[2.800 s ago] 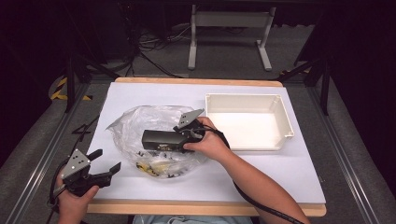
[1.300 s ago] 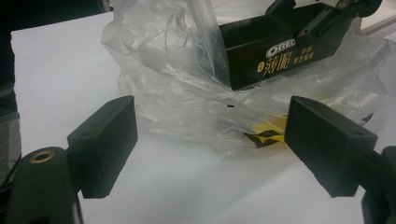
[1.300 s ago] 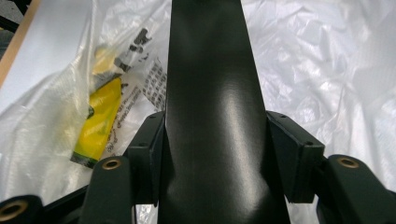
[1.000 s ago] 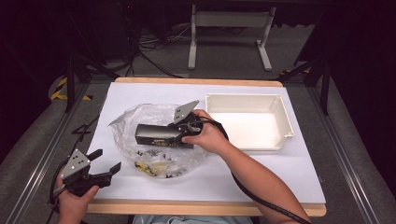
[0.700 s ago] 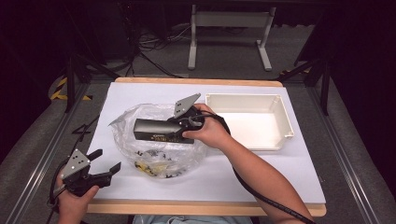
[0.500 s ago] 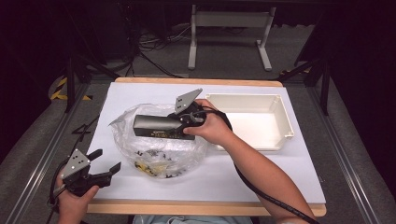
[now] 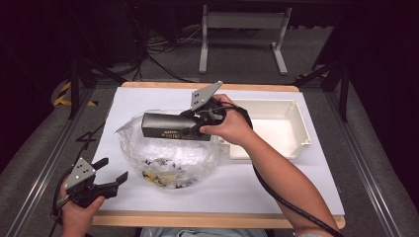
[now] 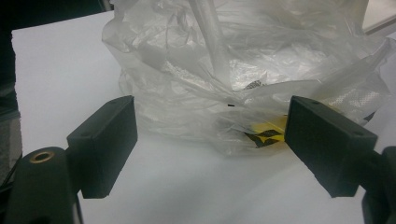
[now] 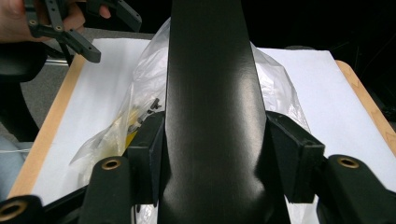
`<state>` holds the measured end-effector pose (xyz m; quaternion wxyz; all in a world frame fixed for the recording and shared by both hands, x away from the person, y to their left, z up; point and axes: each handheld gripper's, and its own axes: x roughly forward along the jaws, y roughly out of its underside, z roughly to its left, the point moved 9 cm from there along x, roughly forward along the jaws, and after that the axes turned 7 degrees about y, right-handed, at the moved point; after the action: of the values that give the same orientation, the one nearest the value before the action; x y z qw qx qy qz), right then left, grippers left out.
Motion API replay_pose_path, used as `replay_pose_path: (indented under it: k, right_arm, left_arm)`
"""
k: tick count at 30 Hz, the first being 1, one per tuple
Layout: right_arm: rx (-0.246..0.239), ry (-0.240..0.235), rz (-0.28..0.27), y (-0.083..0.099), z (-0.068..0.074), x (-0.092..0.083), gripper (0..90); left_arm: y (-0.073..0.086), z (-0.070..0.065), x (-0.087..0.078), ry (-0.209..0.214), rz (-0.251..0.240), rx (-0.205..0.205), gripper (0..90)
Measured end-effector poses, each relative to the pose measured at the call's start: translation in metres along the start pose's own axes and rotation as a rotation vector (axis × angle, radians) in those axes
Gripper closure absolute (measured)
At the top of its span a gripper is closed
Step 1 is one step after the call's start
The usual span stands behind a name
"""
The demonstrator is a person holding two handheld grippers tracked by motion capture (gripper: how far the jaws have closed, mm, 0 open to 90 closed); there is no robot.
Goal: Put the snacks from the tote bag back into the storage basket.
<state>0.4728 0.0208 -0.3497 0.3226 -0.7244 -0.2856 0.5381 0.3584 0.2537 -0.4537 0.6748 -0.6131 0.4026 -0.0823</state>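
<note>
A long black box (image 7: 170,127) with a label on its side hangs in the air over a crumpled clear plastic bag (image 7: 168,153), and my right gripper (image 7: 195,126) is shut on one end of it. In the right gripper view the black box (image 9: 212,107) runs up between both jaws. The plastic bag (image 8: 243,70) holds small black and yellow items (image 8: 266,133). My left gripper (image 7: 111,173) rests open at the table's front left corner, pointing at the bag with nothing between its jaws.
A shallow white tray (image 7: 296,126) sits empty on the right side of the white table (image 7: 276,182), just behind my right forearm. The table's wooden front edge (image 7: 197,219) runs along the bottom. Dark floor and cables lie beyond.
My right gripper has lifted the black box up and away from the bag, toward the back of the table. The left gripper has stayed put.
</note>
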Motion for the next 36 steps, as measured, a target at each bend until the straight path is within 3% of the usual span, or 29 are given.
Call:
replay_pose_path:
  k: [13,25,36]
  right_arm:
    - [-0.015,0.024,0.002,0.0,-0.01,-0.027,43.4]
    - [-0.004,0.075,0.012,0.011,-0.025,-0.06,43.4]
    - [-0.008,0.087,0.018,0.023,-0.035,-0.091,43.4]
  left_arm:
    - [-0.001,0.0,0.003,0.007,0.001,-0.002,18.1]
    - [-0.002,0.0,0.006,0.013,0.006,0.004,18.1]
    - [0.001,0.001,0.004,0.003,0.013,-0.005,18.1]
